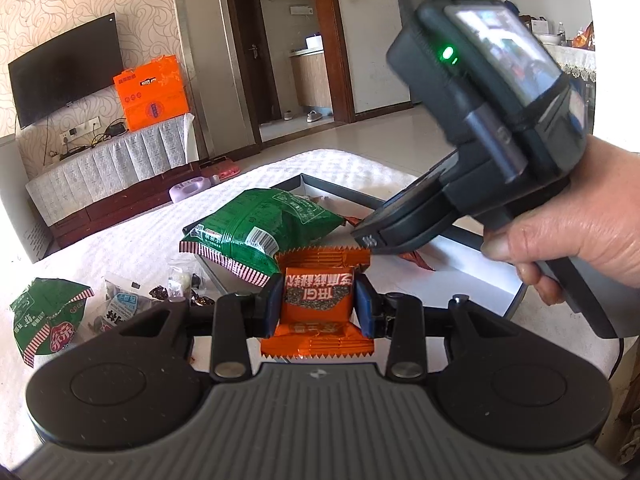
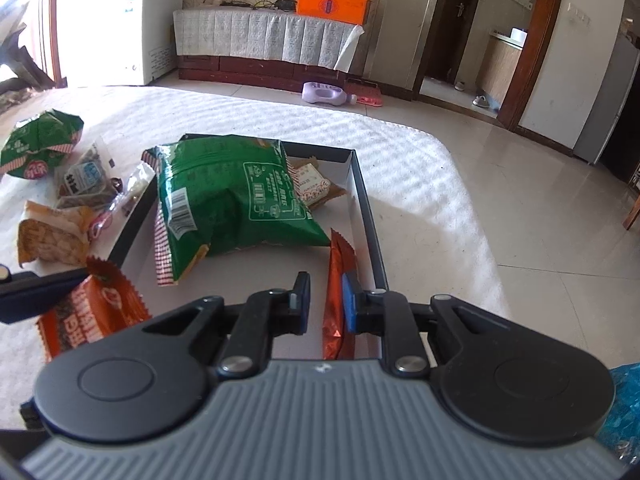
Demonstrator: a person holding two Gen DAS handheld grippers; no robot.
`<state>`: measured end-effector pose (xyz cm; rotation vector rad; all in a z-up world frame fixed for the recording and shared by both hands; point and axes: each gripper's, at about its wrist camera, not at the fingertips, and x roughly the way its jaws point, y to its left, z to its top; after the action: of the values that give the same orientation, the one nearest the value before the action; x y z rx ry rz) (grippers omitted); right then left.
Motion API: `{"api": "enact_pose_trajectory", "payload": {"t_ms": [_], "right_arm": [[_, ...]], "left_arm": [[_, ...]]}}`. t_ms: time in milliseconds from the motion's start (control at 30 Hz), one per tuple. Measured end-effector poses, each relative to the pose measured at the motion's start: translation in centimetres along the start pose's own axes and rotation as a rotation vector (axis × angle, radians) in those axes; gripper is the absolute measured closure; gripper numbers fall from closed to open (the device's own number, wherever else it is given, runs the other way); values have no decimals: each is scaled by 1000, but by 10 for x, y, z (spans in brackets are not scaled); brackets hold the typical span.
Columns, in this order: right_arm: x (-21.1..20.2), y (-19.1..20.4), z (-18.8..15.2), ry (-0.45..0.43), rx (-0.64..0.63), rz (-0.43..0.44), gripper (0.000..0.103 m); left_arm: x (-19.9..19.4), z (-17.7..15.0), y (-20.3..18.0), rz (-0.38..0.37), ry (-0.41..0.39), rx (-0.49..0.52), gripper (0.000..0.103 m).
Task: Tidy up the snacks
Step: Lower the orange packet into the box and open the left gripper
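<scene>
Now, left tongs [image 1: 318, 306] pinching orange snack pack [image 1: 318, 300], right tongs [image 2: 326, 306] slightly apart, foil packet [image 2: 339, 280] btwn.

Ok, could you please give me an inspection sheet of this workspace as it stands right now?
Surface: white textured cloth covering the table.
Job's things: shallow box holding a green bag, a tan packet and a red-orange packet standing on edge.
Clutter: loose snacks left of the box.
Grippers: left gripper shut on an orange packet; right gripper open over the box, with the red-orange packet between its jaws, against one pad.
Cables: wires on the TV cabinet.
Surroundings: TV, orange gift box, purple bottle on the floor.
</scene>
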<state>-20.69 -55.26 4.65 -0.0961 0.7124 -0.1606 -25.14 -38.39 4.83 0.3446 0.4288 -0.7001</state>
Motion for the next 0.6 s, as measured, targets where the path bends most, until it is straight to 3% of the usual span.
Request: {"api": "enact_pose_trajectory", "payload": {"t_ms": [233,367,500,600], "right_arm": [[-57,-14,-4,-133,218,72,83],[-93,-23,-14,-209,390,91,71],[-114,-26,-32,-228,516,108,71],[-120,-20,-42,-206,515,110,69]], "left_arm": [[-5,1,0,-3,-20,-10,60],[-5,3,-3,0,-32,-8,60],[-2,6,-3,0,-37,-25,60],[1,9,-3,3,-43,-38,60]]}}
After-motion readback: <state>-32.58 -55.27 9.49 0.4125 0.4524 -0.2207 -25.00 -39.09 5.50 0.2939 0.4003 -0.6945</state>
